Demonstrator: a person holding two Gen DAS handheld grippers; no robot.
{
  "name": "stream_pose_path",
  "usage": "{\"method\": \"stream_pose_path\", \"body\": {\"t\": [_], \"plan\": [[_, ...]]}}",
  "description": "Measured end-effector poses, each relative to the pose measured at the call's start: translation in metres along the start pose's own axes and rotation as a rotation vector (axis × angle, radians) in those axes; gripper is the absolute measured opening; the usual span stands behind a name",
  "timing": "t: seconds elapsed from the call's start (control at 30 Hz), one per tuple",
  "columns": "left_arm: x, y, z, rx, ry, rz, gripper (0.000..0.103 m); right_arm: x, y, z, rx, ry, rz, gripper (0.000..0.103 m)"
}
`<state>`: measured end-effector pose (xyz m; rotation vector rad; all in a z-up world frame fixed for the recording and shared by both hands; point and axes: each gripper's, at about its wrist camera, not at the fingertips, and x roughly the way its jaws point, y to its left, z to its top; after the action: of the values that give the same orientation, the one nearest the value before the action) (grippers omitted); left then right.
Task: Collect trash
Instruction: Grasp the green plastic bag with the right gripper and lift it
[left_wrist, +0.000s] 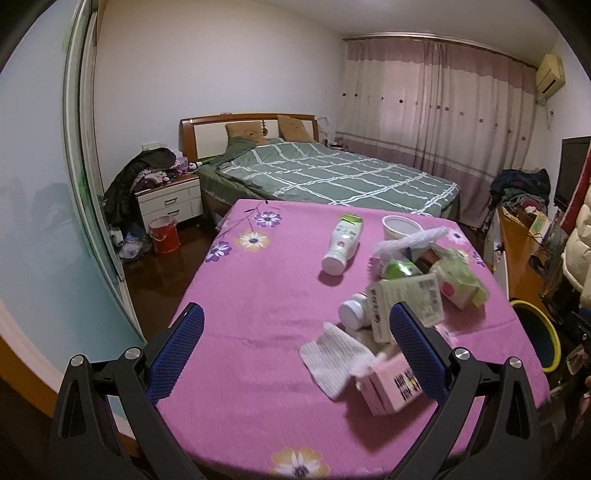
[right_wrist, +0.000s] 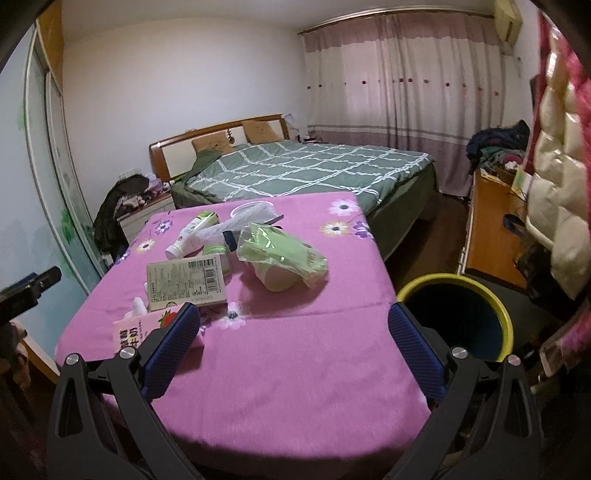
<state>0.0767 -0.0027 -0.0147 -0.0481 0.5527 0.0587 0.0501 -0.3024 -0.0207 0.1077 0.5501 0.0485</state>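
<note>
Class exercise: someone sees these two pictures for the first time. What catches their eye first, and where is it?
The bright pink flowered cloth over the table fills both views, with a heap of trash on its far half: a white bottle, a green wrapper, a pink carton. A yellow-rimmed bin stands at its right edge.

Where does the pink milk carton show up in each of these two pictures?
Left wrist view: pink milk carton lies low, right of centre, against the right finger.
Right wrist view: pink milk carton lies lower left, behind the left finger.
Shared landmark: the yellow-rimmed bin beside the table.

Trash pile on table; bin right of table; bed behind.
</note>
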Motion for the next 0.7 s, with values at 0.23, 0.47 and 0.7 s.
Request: {"method": "stream_pose_path", "body": {"t": [0.23, 0.47, 0.7], "plan": [[0.025, 0.003, 0.01, -0.004, 0.009, 0.01, 0.099, 0.073, 0.025, 0.028, -0.08, 0.039, 0.019, 0.097], [0.051, -0.003, 0.018, 0.008, 0.022, 0.006, 0.099, 0.144, 0.047, 0.047, -0.134, 0.104, -0.013, 0.097], [0.092, -0.005, 0.033, 0.003, 0.031, -0.004, 0.099, 0.189, 0.056, 0.057, -0.153, 0.148, -0.06, 0.083]]}}
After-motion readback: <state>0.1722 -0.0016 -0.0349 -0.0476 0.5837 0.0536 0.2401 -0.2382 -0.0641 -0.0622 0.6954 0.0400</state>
